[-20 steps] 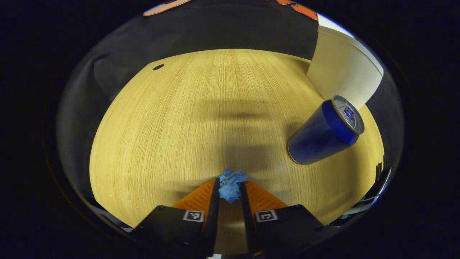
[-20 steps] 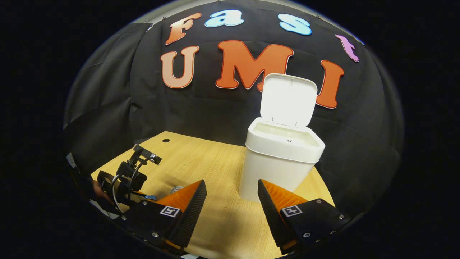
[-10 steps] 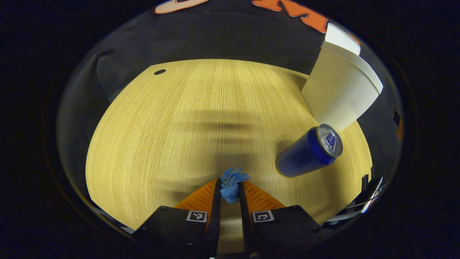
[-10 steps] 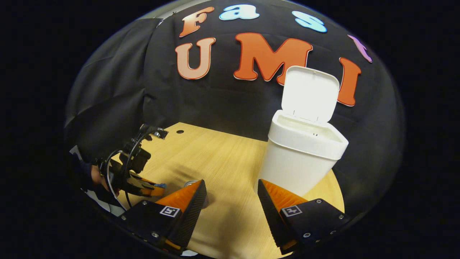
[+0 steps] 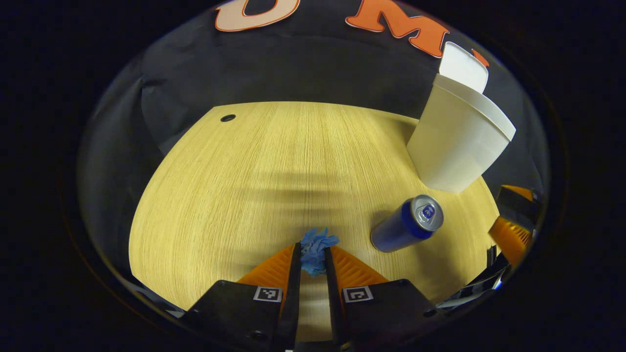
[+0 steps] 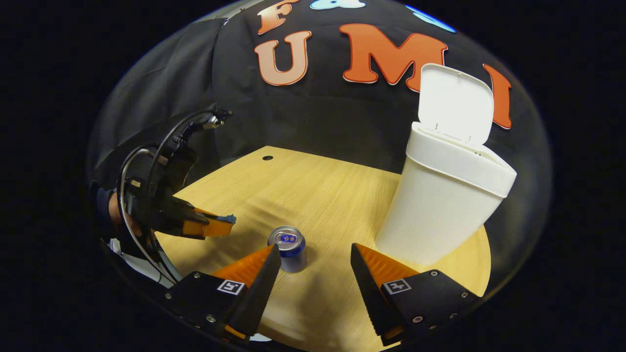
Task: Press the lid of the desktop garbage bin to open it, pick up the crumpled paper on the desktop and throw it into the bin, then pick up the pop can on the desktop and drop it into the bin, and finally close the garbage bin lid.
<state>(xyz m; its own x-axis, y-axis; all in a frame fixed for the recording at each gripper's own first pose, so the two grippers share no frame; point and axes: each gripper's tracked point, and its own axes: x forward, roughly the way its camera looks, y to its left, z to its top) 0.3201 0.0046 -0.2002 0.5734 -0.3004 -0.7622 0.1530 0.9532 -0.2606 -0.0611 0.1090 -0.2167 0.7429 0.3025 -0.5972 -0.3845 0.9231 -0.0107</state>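
The small crumpled wad of blue paper (image 5: 313,253) sits pinched between the tips of the left gripper (image 5: 311,259), whose fingers are drawn nearly together on it and carry it clear above the pale wooden desktop (image 5: 254,186); the paper is a loose ball with no long axis to speak of; from this claw the white plastic desktop bin (image 5: 457,142) stands ahead and well to the right, its hinged lid (image 6: 455,102) tipped up and its mouth open, so the coming move is judged to be a carry forward, rightward and up over the rim; the blue pop can (image 5: 407,226) stands upright between claw and bin, just short of the bin's foot, and a low path would likely clip it; in the right gripper view the left gripper (image 6: 215,226) hangs off to the left, while the right gripper (image 6: 315,259) holds nothing, its fingers spread wide, the can just ahead by its left finger, the bin just beyond its right finger.
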